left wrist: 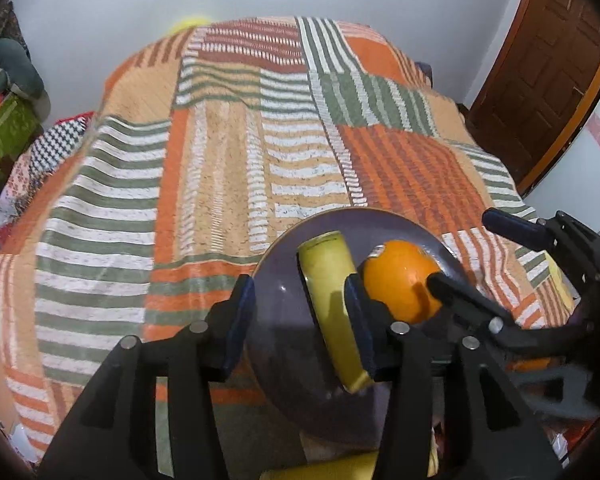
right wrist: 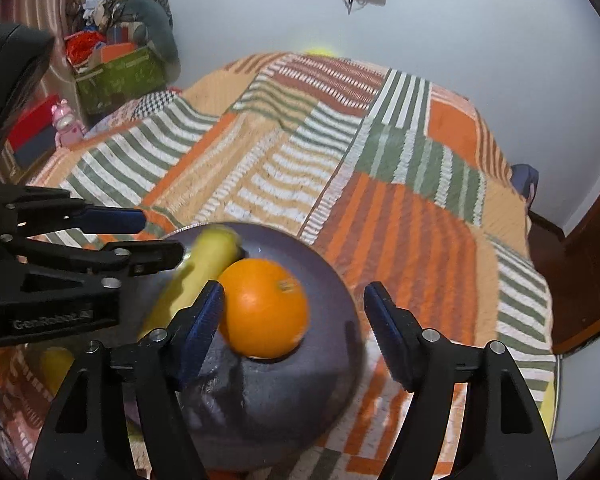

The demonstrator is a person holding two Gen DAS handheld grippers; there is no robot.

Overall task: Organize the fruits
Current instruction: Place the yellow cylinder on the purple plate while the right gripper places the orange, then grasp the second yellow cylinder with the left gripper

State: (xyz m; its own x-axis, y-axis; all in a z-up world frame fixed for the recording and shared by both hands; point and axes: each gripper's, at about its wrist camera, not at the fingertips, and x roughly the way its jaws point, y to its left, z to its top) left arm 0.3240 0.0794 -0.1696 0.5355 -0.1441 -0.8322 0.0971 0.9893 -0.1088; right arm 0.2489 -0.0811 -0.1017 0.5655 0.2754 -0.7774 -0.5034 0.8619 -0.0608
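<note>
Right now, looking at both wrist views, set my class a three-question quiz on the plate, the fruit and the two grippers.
1. True or false: the orange lies on the bedspread, off the plate.
2. Which fruit sits between the left gripper fingers? A) orange B) banana C) apple
3. Fill in: the right gripper jaws stand ____ around the orange.

Key
1. False: it rests on the plate.
2. B
3. open; one pad sits close beside the orange, the other stands clear.
</note>
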